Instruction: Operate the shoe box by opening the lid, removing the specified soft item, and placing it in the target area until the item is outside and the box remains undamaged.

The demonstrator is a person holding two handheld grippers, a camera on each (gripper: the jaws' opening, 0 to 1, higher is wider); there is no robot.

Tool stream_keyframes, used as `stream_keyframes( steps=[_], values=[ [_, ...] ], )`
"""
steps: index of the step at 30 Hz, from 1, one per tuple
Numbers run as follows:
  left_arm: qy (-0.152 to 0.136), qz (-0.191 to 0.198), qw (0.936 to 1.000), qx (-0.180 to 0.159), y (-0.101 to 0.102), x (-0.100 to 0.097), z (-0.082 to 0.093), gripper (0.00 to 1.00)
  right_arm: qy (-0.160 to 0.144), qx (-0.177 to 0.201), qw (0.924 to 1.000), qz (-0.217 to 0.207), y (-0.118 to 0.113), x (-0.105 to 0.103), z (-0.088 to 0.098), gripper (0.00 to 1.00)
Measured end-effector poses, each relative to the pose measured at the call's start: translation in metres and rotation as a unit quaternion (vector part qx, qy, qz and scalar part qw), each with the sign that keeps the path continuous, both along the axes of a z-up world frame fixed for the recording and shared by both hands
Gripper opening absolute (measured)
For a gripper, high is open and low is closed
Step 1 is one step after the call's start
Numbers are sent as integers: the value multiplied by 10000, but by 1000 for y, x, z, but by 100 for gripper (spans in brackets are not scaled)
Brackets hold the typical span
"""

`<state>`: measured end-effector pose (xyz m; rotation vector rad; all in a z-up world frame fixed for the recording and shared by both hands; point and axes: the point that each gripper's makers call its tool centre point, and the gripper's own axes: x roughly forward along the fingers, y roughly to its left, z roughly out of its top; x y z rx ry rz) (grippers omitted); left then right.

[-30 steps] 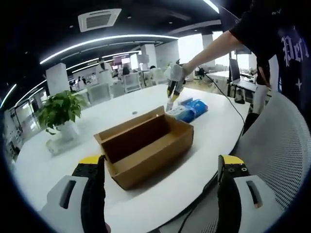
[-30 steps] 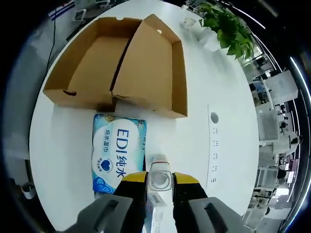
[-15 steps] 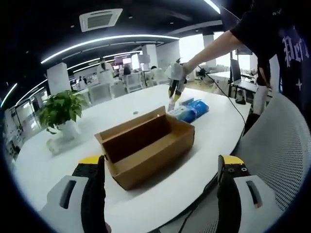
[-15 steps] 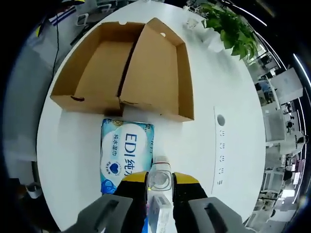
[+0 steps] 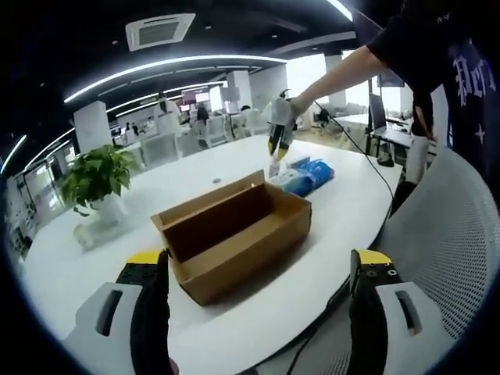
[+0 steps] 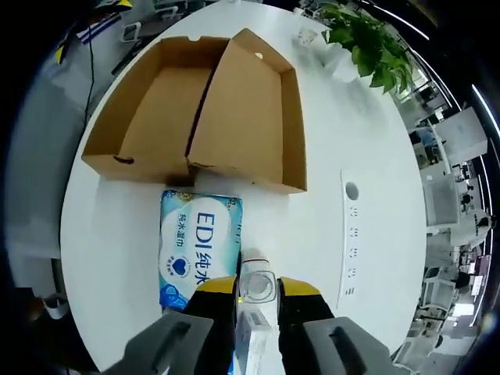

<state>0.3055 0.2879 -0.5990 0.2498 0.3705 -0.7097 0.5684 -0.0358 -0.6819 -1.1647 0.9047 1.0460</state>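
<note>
right gripper (image 6: pixel 257 295) hangs above the counter (image 6: pixel 367 141) with its jaws clamped on a small clear bottle (image 6: pixel 256 283), seen cap-on from above, so its load points straight down at the white surface just beside the wipes pack (image 6: pixel 197 251). that blue soft pack lies flat outside the shoe box (image 6: pixel 199 117), close against its near wall, which suggests the removal is already done. the box sits open, lid folded back beside the tray, cardboard looking intact. left gripper (image 5: pixel 258 312) waits low at the counter edge, jaws wide apart and holding nothing, facing the box (image 5: pixel 234 226) from the opposite side; from there the right gripper (image 5: pixel 277 144) shows raised over the pack (image 5: pixel 306 176). a potted plant (image 5: pixel 98 183) stands well apart.
</note>
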Motion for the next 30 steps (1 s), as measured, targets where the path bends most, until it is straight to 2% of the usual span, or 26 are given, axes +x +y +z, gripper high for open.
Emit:
stream_keyframes(
  steps=[6,12,30],
  values=[
    [-8,15,10000,21,0,0,0,95,-10,17,10000,-29,0,2,0,15],
    [-7,10,10000,56,0,-1,-1,95,7,147,9993,-333,0,6,1,15],
    [32,-28,9999,104,0,-3,-3,95,-19,169,9984,-548,-6,11,2,16]
  ],
)
